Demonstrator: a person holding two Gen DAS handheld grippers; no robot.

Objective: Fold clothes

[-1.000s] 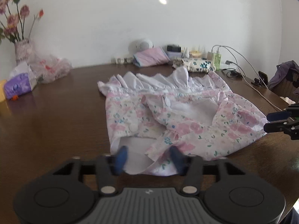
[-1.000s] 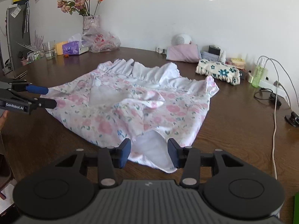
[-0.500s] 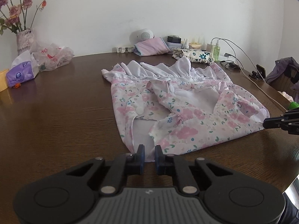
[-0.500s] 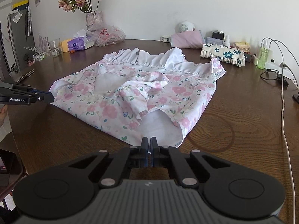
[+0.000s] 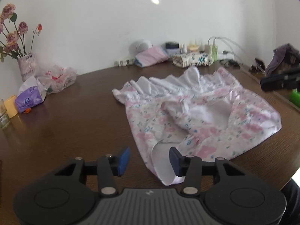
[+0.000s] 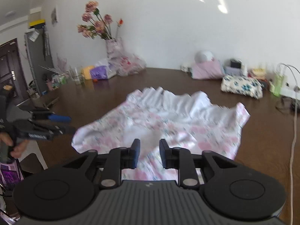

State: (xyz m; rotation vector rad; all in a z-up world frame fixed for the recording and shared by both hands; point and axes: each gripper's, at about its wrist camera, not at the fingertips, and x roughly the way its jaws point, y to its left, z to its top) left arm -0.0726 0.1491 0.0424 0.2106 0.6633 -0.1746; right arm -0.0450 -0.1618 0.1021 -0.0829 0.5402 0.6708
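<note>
A pink floral garment (image 5: 198,118) with a white ruffled edge lies spread on the brown table (image 5: 75,123); it also shows in the right wrist view (image 6: 168,120). My left gripper (image 5: 149,159) is open and empty above the garment's near hem, and it shows at the left of the right wrist view (image 6: 60,123). My right gripper (image 6: 149,154) is open and empty, raised over the garment's near part. It appears blurred at the right edge of the left wrist view (image 5: 277,82).
A vase of flowers (image 5: 26,69), a plastic bag (image 5: 58,78), a purple tissue pack (image 5: 30,99) and a cup (image 5: 11,106) stand at far left. A pink pouch (image 5: 151,57), a floral pouch (image 5: 193,61), bottles and cables (image 6: 292,140) line the back and right.
Both grippers were shut at the garment's near hem half a second ago; both are open now and have lifted. The right wrist view has risen and blurred.
</note>
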